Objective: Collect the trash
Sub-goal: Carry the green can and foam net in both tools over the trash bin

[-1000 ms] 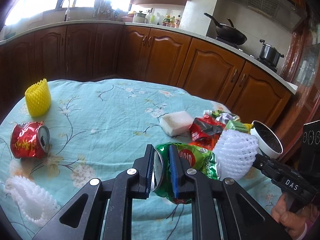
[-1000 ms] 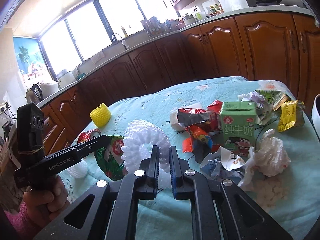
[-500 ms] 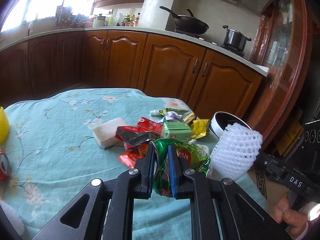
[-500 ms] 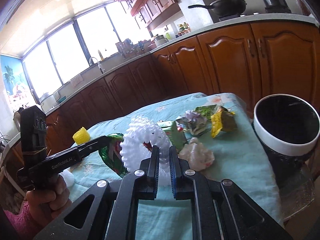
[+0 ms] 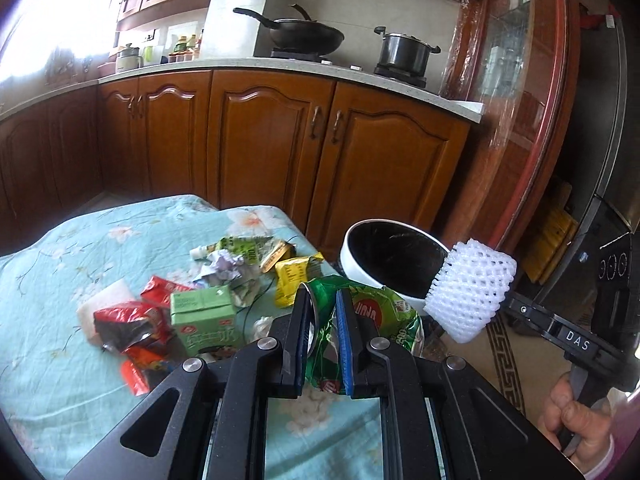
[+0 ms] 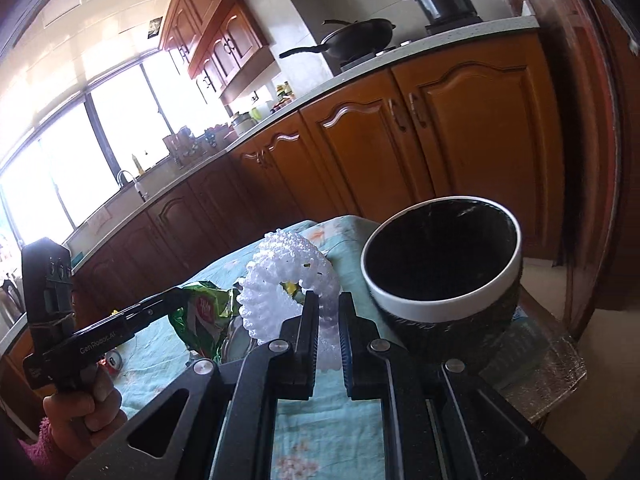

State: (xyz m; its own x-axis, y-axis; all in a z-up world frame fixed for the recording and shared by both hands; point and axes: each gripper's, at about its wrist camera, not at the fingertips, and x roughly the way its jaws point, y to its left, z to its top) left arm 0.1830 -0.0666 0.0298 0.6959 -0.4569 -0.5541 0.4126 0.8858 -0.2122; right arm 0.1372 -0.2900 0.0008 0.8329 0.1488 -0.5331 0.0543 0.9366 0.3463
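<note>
While both grippers hang over the far corner of the table, each carries a piece of rubbish:

Green wrapper: a crumpled, shiny green foil snack bag [image 5: 360, 320], lifted clear of the cloth, just beside the bin's near rim.
Left gripper: the left gripper [image 5: 324, 344] has its blue pads pinched tight on the green bag, which bulges out above and to the right of them.
White net: a white foam mesh fruit sleeve [image 6: 288, 280], curled into a ring, held up next to the bin and above the table edge.
Right gripper: the right gripper [image 6: 328, 344] has its jaws pressed together on the lower edge of the foam sleeve.
Bin: a round waste bin with a white rim and black liner [image 6: 444, 308], standing just off the table's corner, mouth open upward.
Table: a table under a pale turquoise floral cloth [image 5: 60, 280].
Rubbish left on the cloth: a green milk carton [image 5: 204, 320], red torn wrappers [image 5: 132, 320], a yellow sachet [image 5: 296, 276] and crumpled paper [image 5: 224, 270], heaped near one another.
Hands: a hand [image 6: 84, 400] grips the left tool's handle; another hand [image 5: 576, 420] grips the right one.
</note>
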